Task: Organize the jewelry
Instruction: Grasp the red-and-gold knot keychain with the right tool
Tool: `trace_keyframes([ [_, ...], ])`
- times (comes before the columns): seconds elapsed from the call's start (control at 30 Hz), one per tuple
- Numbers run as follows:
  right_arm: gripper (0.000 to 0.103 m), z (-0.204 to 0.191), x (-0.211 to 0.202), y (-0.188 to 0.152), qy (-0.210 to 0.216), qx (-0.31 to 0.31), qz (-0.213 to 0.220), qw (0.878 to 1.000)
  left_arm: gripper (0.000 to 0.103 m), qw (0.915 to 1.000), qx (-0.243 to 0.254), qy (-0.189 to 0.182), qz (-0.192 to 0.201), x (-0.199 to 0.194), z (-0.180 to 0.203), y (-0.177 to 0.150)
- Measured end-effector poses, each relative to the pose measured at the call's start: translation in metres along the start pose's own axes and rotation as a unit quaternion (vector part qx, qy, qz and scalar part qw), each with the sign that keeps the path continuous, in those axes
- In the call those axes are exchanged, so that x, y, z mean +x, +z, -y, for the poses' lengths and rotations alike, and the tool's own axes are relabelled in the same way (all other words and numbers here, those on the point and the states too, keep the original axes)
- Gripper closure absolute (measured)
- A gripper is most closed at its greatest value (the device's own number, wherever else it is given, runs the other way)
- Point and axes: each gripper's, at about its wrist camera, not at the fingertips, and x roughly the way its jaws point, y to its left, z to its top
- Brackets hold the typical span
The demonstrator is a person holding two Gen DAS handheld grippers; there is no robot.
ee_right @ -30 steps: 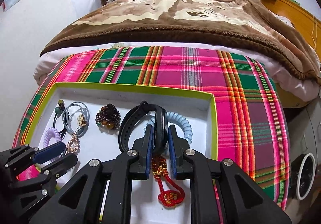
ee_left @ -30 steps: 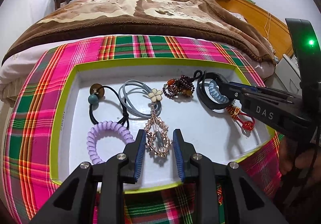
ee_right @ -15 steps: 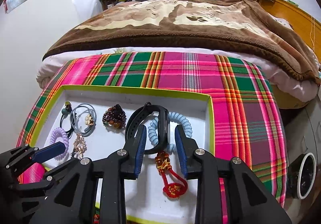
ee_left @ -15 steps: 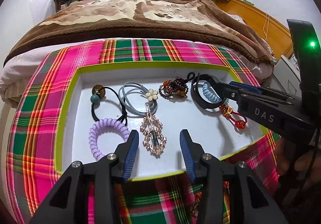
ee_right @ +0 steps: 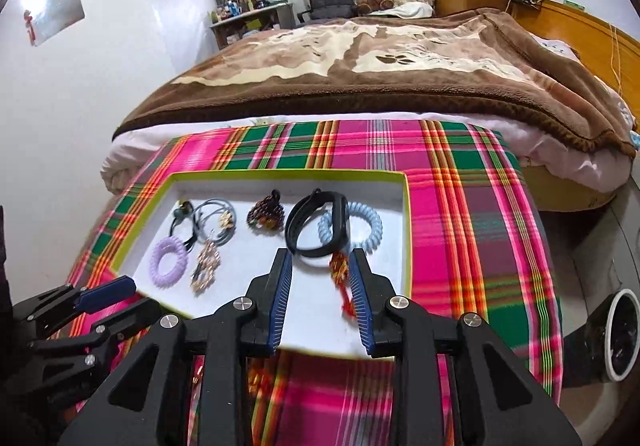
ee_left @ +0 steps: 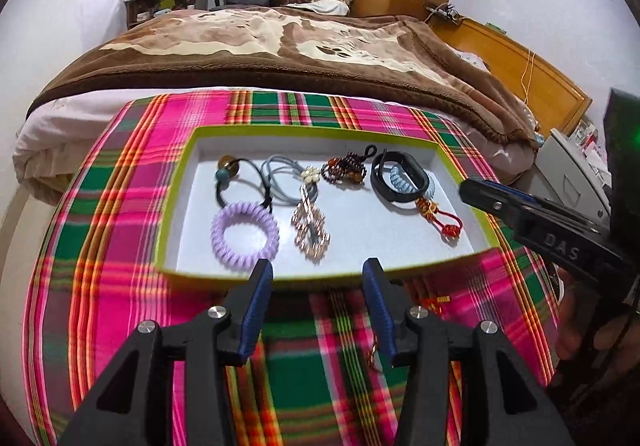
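Observation:
A white tray with a lime rim point(ee_left: 320, 274) point(ee_right: 406, 214) lies on a plaid cloth point(ee_left: 120, 246). In it lie a lilac coil tie point(ee_left: 245, 235) point(ee_right: 169, 261), a rose-gold chain piece point(ee_left: 310, 228) point(ee_right: 206, 266), grey hair ties with a flower point(ee_left: 288, 178), a black tie with beads point(ee_left: 230, 174), a beaded bracelet point(ee_left: 344, 170) point(ee_right: 265, 212), a black band point(ee_left: 400, 178) point(ee_right: 316, 224) over a pale blue coil point(ee_right: 362, 226), and a red knot charm point(ee_left: 438, 214) point(ee_right: 342, 274). My left gripper point(ee_left: 318, 270) is open and empty, just in front of the tray. My right gripper point(ee_right: 320, 258) is open and empty above the tray's near right part.
Small trinkets lie on the cloth in front of the tray point(ee_left: 434, 302) point(ee_right: 256, 378). A bed with a brown blanket point(ee_left: 280, 46) fills the space behind. A grey unit point(ee_left: 572, 174) stands at the right.
Both grippers have opened and drawn back toward me. The left let go of the rose-gold chain piece; the right let go of the black band. Both items now lie in the tray.

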Motion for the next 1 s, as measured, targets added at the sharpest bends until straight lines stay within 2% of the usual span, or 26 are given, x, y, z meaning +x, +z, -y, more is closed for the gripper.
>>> trace_keyframes([
  [0.23,0.072,-0.006,-0.013,-0.031,0.036,0.008,-0.012,0.999,0.054,0.9996,-0.024,0.008,0.009,-0.017,-0.011,-0.021],
  [0.4,0.071,-0.018,0.003,-0.053,0.055,0.015,-0.046,0.997,0.054,0.9992,-0.039,0.008,0.006,-0.024,-0.020,-0.036],
  [0.5,0.057,-0.025,0.013,-0.058,0.063,0.016,-0.055,0.996,0.054,0.9992,-0.040,0.010,0.005,-0.029,-0.024,-0.043],
  [0.73,0.055,-0.035,0.029,-0.060,0.035,0.015,-0.070,0.997,0.054,0.9988,-0.047,0.007,0.007,-0.036,-0.032,-0.051],
  [1.0,0.055,-0.041,0.032,-0.064,0.024,0.012,-0.070,0.997,0.054,0.9984,-0.056,0.003,0.004,-0.038,-0.041,-0.059],
])
